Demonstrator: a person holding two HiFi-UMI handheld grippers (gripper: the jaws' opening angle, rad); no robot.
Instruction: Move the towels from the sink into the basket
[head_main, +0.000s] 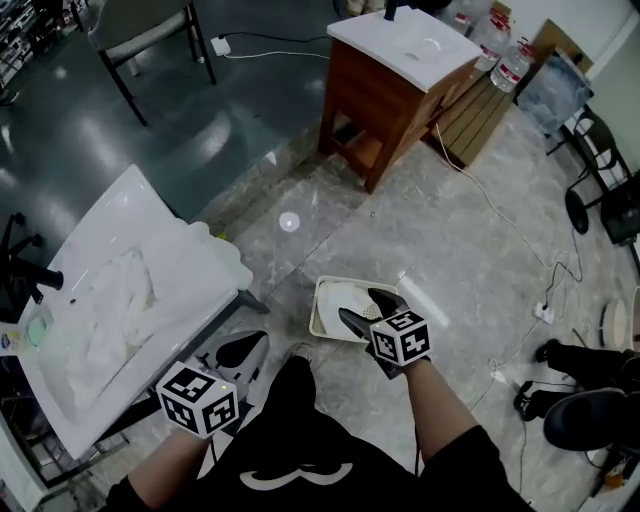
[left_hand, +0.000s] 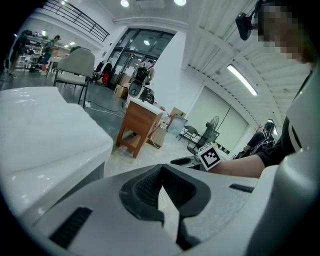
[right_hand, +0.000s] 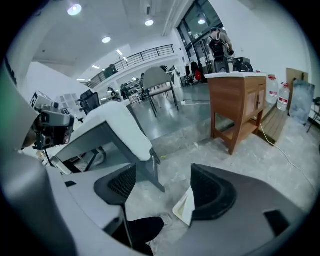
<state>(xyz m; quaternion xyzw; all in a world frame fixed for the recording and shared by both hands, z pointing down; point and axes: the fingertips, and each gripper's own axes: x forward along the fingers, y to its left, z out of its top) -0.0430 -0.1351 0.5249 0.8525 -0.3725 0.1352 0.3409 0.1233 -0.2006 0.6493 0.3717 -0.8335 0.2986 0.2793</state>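
Towels (head_main: 110, 310) in sink (head_main: 130, 195) at left, basket (head_main: 318, 318) on floor (head_main: 450, 250) right of it, perhaps holding one, cabinet (head_main: 385, 95) behind.

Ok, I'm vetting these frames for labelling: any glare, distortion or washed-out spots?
Head view: a lamp's glare spot on the floor; white towels barely separate from the white sink. Both gripper views: strong fisheye bending, dark corners.

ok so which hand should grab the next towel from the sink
Left, probably. The left gripper sits right beside the sink, where towels lie, though its jaws are shut and would have to open. The right gripper hangs open over the basket, farther away.
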